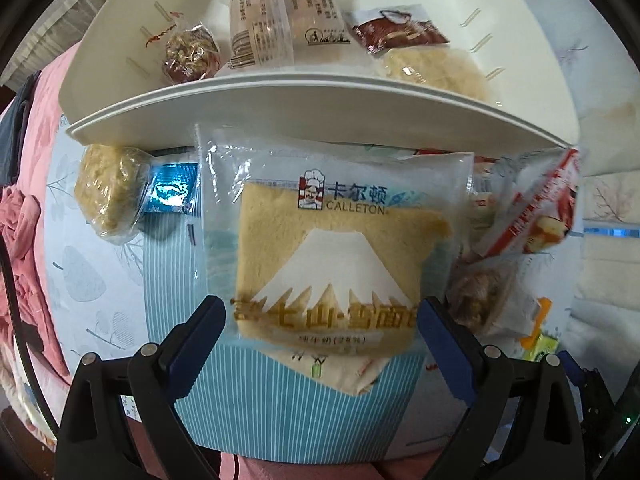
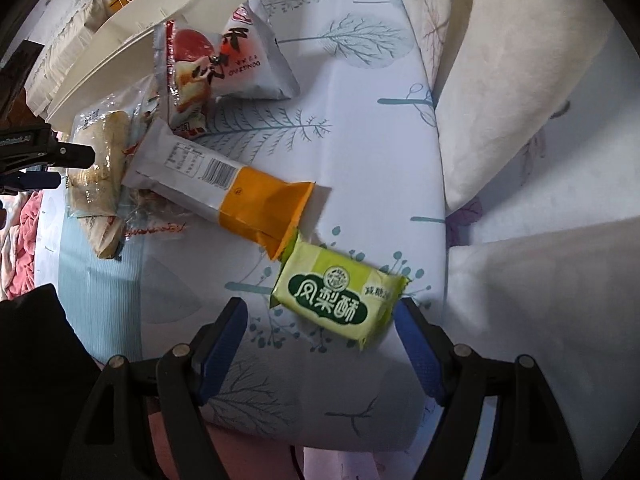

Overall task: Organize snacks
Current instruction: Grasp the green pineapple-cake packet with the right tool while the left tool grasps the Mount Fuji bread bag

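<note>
In the left wrist view the left gripper (image 1: 320, 336) hangs over a Calleton cake packet (image 1: 332, 256) printed with a snowy mountain; its jaws are spread wide, one blue pad on each side of the packet's lower edge, not pressing it. The packet lies at centre frame on a leaf-patterned bedsheet (image 1: 100, 280), just below the rim of a white slotted basket (image 1: 304, 100) that fills the upper frame and holds several wrapped snacks. In the right wrist view the right gripper (image 2: 320, 340) is likewise released, and a green pineapple cake packet (image 2: 340, 296) lies between its pads toward the right one, at lower centre. An orange-ended wrapper (image 2: 224, 192) lies just above it.
</note>
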The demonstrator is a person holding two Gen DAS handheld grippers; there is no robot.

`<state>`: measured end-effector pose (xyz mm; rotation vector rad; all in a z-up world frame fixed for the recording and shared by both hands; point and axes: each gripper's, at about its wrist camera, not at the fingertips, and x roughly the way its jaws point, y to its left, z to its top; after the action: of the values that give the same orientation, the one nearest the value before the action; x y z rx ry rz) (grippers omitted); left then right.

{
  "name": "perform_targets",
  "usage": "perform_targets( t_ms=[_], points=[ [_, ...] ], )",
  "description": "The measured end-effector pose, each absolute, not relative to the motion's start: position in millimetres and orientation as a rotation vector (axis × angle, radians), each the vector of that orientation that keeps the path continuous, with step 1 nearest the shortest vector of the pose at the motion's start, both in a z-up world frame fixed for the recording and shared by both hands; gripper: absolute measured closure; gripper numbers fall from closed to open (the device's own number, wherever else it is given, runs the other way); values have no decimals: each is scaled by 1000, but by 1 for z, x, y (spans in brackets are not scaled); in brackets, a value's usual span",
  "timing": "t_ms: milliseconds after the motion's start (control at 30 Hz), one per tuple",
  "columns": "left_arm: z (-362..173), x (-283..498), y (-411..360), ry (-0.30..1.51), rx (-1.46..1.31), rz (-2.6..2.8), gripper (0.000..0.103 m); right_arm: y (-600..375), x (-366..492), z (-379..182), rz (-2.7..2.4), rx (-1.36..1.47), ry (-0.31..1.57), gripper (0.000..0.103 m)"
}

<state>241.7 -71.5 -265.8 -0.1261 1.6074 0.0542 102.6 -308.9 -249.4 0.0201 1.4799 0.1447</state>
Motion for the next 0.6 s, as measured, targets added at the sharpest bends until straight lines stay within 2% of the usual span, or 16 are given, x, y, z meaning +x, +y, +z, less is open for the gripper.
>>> perform_targets(
  t_ms=[100, 167, 600],
  points=[
    [-273, 250, -78, 1619, -106, 68, 7, -311, 108, -254, 151, 30, 1489, 26],
    [-278, 255, -83, 1626, -91, 72, 1, -312, 112, -257, 154, 37, 1497, 26],
    [-295, 282, -99, 1599, -92, 72, 0, -329, 149, -276, 101, 60, 1555, 28]
  ],
)
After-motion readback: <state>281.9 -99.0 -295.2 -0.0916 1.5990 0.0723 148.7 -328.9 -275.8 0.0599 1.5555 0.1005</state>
